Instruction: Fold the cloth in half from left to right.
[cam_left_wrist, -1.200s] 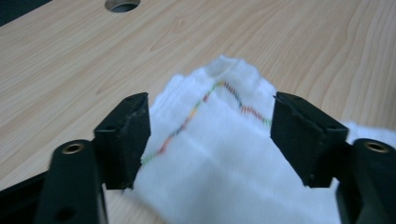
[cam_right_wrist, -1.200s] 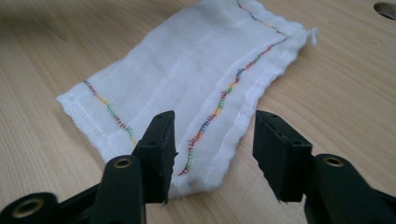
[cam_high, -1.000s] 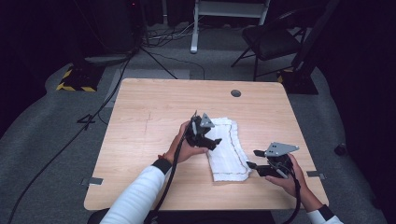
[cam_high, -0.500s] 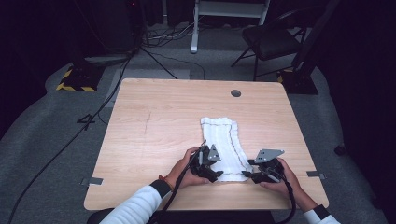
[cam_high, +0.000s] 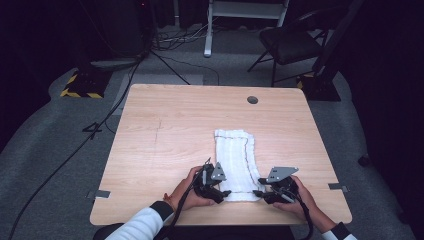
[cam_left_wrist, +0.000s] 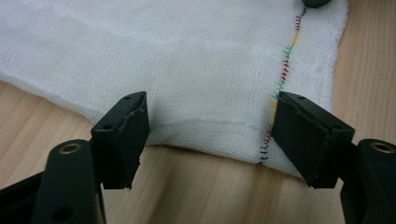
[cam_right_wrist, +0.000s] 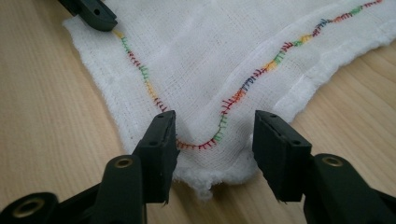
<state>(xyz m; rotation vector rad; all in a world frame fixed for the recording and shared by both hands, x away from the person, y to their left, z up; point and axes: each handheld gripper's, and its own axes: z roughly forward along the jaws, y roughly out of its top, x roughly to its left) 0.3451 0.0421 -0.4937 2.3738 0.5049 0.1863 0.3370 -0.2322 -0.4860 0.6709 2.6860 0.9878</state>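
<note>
A white folded cloth (cam_high: 235, 160) with multicoloured stitching lies flat on the wooden table (cam_high: 170, 125), running from mid-table to the near edge. My left gripper (cam_high: 216, 192) is at the cloth's near left corner, open, its jaws straddling the cloth's edge (cam_left_wrist: 210, 126). My right gripper (cam_high: 260, 193) is at the near right corner, also open, with the stitched corner (cam_right_wrist: 212, 140) lying between its jaws. In the right gripper view a tip of the left gripper (cam_right_wrist: 93, 14) rests at the cloth's far corner.
A round grommet hole (cam_high: 252, 100) sits near the table's far edge. Beyond the table stand a dark chair (cam_high: 292, 42), a white stand (cam_high: 245, 12) and floor cables (cam_high: 100, 125). Tape marks (cam_high: 101, 193) sit at the table's near corners.
Both grippers have come down to the cloth's near edge: the left one moved from the cloth's middle to the near left corner, the right one closed in on the near right corner.
</note>
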